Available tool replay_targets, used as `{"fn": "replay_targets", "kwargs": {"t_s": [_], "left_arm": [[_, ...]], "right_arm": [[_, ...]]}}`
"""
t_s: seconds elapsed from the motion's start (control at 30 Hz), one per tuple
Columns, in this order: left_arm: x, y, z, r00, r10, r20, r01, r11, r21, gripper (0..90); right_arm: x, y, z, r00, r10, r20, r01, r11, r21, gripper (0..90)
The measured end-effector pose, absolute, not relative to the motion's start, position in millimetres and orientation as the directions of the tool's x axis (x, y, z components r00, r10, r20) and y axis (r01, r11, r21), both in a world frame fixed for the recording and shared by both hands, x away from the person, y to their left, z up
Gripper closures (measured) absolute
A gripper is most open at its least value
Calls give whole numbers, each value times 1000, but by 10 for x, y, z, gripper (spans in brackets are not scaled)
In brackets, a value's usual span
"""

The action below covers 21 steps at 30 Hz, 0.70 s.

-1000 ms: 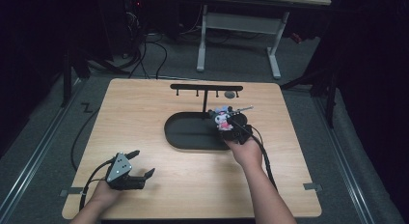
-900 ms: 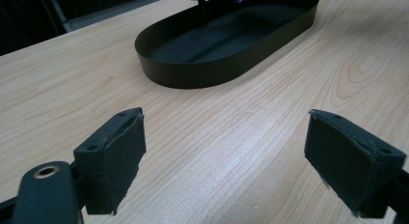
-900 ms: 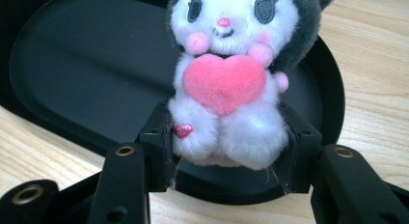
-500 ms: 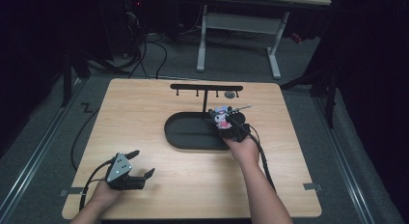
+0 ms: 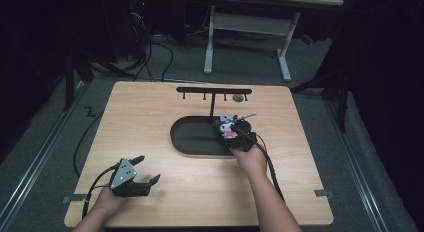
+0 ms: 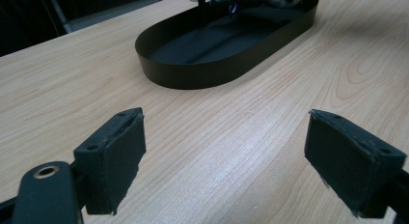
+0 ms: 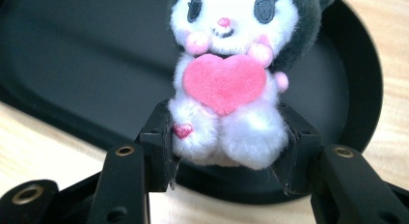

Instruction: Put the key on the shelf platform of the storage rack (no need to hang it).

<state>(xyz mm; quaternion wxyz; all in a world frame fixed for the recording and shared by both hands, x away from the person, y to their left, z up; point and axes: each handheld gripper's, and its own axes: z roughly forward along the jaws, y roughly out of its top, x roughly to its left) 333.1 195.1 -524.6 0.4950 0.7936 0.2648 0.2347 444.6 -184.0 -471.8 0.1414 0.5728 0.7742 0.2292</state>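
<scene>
A small white plush toy [image 7: 226,84] with a pink heart and a dark hood is squeezed between the jaws of my right gripper [image 7: 226,147], held over the right end of the black oval tray [image 7: 72,50]. In the high view the plush toy [image 5: 229,127] and right gripper [image 5: 235,134] sit at the tray [image 5: 192,137] and its right rim. My left gripper [image 5: 147,172] rests near the table's front left, open, its pads [image 6: 115,156] wide apart over bare wood. The tray [image 6: 193,72] lies beyond it.
A black hook rack [image 5: 214,92] on a post stands behind the tray, with a small round grey thing [image 5: 239,98] by it. Cables trail from both grippers. A white desk frame [image 5: 245,37] stands on the floor past the table.
The right gripper with the plush toy has shifted slightly toward the tray's right end. The left gripper has stayed put.
</scene>
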Motion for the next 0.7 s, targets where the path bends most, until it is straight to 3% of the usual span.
{"fn": "replay_targets", "kwargs": {"t_s": [0.7], "left_arm": [[3331,1951,-5246,750,652,110,188,-370,910,154]], "right_arm": [[4427,-1797,-4891,-306,950,54,840,243,486,459]]}}
